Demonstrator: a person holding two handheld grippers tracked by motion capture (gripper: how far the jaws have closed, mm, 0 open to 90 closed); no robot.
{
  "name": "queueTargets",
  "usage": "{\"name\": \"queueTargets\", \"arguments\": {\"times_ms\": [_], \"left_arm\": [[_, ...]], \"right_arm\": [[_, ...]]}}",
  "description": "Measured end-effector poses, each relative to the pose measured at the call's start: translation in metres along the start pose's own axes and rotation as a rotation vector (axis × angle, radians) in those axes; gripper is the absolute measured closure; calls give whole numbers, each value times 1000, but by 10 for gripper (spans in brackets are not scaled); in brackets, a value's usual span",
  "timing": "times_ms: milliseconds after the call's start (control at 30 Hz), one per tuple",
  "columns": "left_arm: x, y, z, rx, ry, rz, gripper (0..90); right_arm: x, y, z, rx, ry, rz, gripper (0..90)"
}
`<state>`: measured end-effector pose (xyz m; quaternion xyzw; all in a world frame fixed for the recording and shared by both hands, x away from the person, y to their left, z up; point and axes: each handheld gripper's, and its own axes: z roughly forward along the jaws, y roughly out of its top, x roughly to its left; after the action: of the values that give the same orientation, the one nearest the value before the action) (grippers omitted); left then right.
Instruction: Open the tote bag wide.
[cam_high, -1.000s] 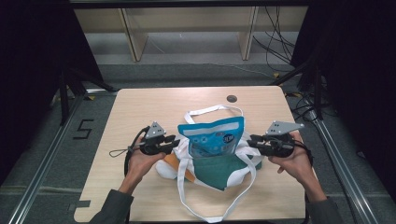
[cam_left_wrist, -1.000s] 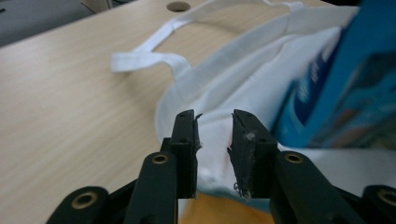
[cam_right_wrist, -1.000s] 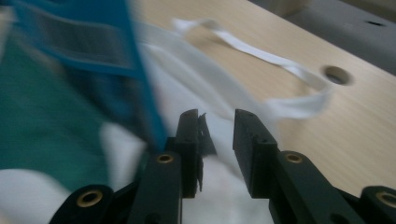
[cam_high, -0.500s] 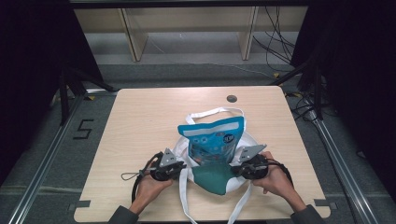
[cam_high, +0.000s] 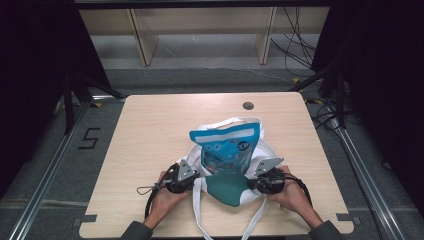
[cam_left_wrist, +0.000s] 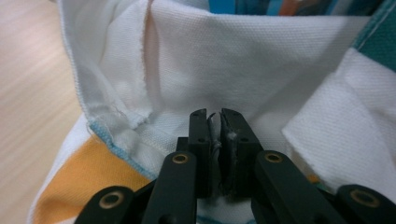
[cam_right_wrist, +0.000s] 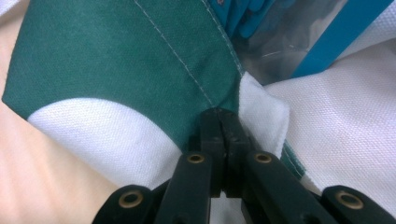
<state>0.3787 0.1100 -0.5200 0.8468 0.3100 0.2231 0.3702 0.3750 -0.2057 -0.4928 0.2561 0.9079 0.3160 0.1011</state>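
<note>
Both grippers clamp the white-and-green cloth tote bag (cam_high: 227, 187) at the worktop's (cam_high: 150, 130) six o'clock: left gripper (cam_high: 192, 181) at its nine o'clock edge, right gripper (cam_high: 252, 184) at three; blue snack pouch (cam_high: 226, 150) inside points to twelve, equally near both

Even light from overhead falls on the counter (cam_high: 150, 130), which stands bright and soft-shadowed while the room around it sinks into near black. The high view is slightly soft and grainy. In both gripper views the cloth weave just beyond the black jaws is sharp, while the jaws' bases and the far corners blur.
</note>
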Motion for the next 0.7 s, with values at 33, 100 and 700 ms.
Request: {"name": "queueTargets", "arguments": {"times_ms": [33,100,700], "left_arm": [[4,2,2,3,13,9,826],[14,5,8,12,29,9,827],[56,37,-17,-170,11,-197,726]], "right_arm": [[-1,3,2,2,-14,5,900],[-3,10,7,28,-62,31,900],[-30,46,-10,-134,-33,27,769]]}}
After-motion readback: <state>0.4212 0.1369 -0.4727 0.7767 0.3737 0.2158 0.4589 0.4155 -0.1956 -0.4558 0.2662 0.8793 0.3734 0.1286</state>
